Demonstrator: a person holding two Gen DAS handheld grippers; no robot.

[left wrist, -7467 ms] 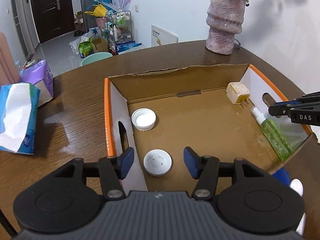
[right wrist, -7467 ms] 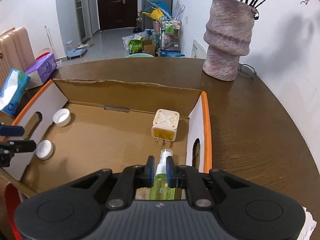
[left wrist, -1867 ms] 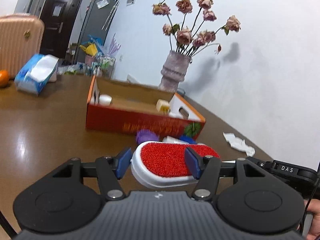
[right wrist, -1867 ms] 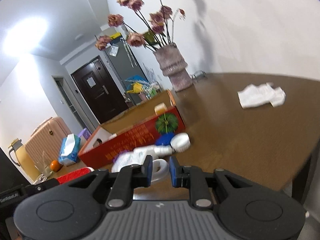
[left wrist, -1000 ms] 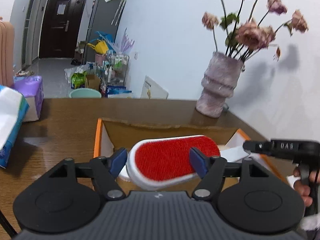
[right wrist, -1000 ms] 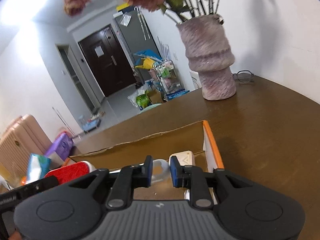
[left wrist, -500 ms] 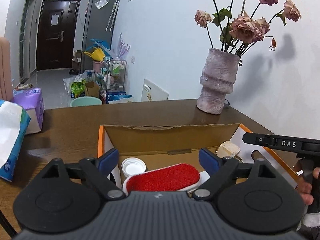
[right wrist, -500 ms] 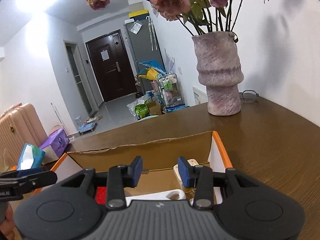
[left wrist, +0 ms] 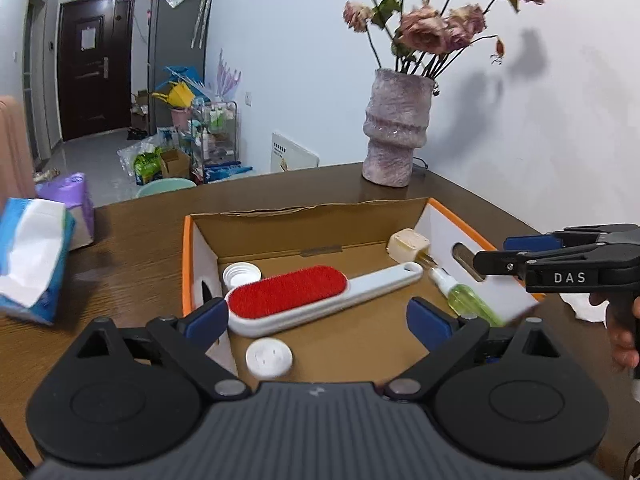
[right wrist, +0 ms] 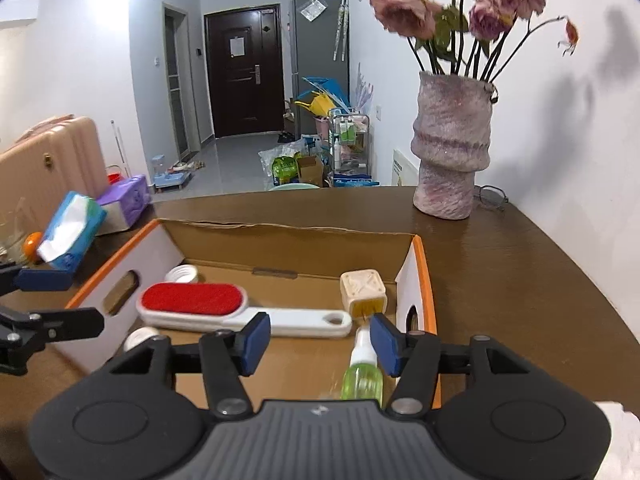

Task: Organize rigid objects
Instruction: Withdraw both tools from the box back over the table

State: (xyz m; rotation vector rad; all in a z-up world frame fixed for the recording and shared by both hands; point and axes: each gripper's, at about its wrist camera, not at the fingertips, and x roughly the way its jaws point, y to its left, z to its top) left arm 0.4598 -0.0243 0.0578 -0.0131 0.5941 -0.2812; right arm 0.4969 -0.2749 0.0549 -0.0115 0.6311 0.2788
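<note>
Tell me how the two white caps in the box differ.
The far white cap lies open side up, showing a hollow inside and a ribbed rim; the near white cap lies closed side up, a flat disc with small marks. The far white cap sits behind the lint brush, the near white cap in front of it. Both are round, white and rest on the floor of the cardboard box.

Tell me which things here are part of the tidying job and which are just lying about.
Part of the job:
cardboard box
lint brush
green spray bottle
plug adapter
two white caps

Lying about:
vase of dried roses
tissue packs
glasses
</note>
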